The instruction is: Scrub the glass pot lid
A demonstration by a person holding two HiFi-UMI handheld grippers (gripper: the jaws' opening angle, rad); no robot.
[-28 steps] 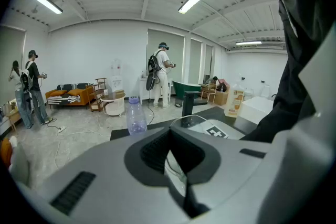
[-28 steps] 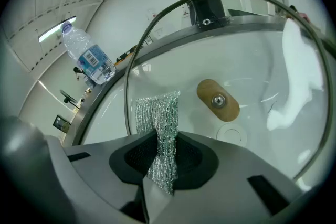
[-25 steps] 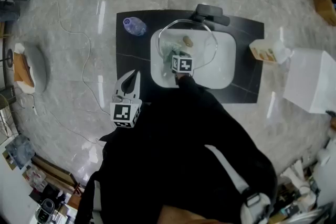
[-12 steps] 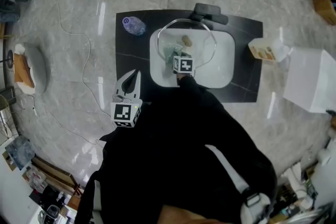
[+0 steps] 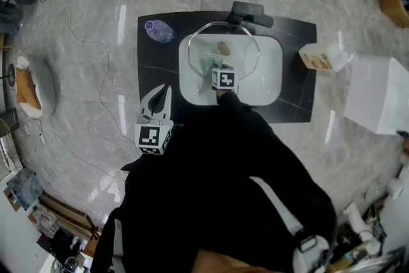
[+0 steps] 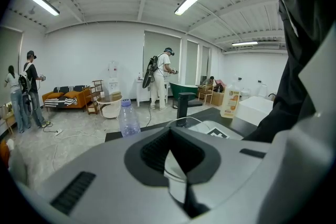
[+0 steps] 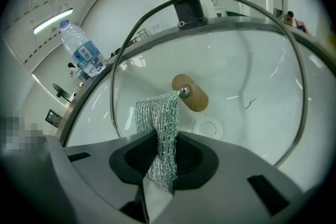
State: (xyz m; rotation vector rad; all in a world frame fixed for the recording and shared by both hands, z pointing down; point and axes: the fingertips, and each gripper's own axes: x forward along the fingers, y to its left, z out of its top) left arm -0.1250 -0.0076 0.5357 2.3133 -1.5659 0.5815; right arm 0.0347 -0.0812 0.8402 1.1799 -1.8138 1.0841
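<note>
Right claw [image 7: 160, 150] clamps my mesh scrubber [image 7: 156, 115] at the glass lid [image 7: 247, 76] in the sink [image 5: 271, 83]. My left claw [image 6: 177, 168] is closed, empty.

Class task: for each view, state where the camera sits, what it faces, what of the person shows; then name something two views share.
Head view: on the head, facing down at the sink; black clothing, left gripper, right gripper show.
Left gripper view: on that gripper, facing level across the room; shut jaws, black clothing show.
Right gripper view: on that gripper, facing the glass lid; jaws shut on a mesh scrubber.
Shared: plastic bottle, all three.
</note>
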